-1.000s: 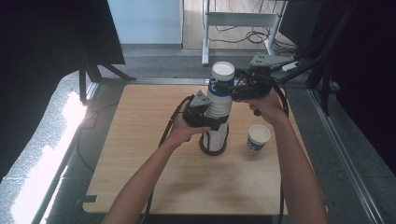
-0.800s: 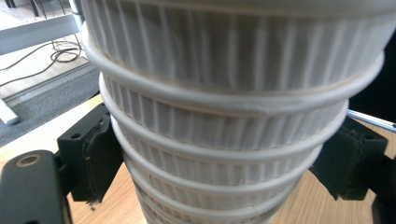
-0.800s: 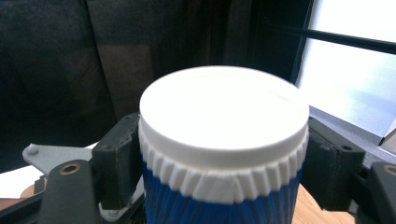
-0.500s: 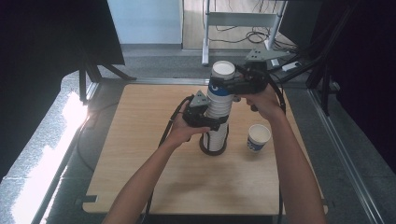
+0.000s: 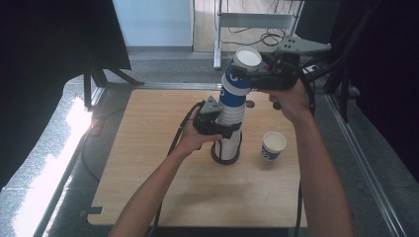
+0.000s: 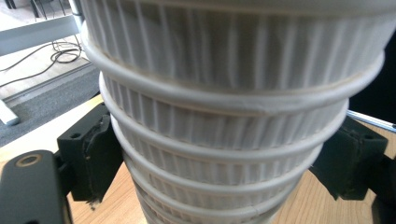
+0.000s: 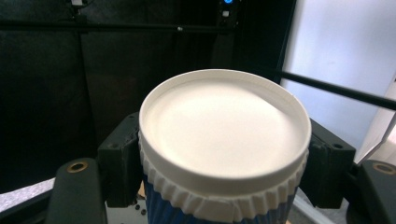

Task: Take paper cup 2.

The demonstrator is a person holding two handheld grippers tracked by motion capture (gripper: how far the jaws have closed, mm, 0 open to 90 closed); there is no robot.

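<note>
High view: a tall stack of ribbed paper cups (image 5: pixel 230 126) stands in a dark ring holder (image 5: pixel 225 157) on the tabletop (image 5: pixel 148 177). The left claw (image 5: pixel 221 127) is clamped across the lower white section of the stack. The right claw (image 5: pixel 249 75) is closed on the top cup (image 5: pixel 242 74), a blue-sleeved cup with a white rim, which sits between its jaws at the head of the stack.

Left gripper view: the white ribbed stack (image 6: pixel 224 121) runs between the two jaws, each pressing a flank.

Right gripper view: the top cup's rim (image 7: pixel 224 126) sits between the jaws, which bear on the ribbed band just under it.

The step in hand appears to be separating the top cup from the nest. Recommended procedure:
- Keep the left claw firm but not crushing, so the lower cups stay down in the holder.
- Draw the right claw along the stack's axis, which leans slightly; a sideways pull would probably tilt the whole column.
- A small twist should break any friction between nested walls.
- A single cup (image 5: pixel 273 145) stands apart, below the right claw, upright on the tabletop; a likely place to set the next one beside.
</note>
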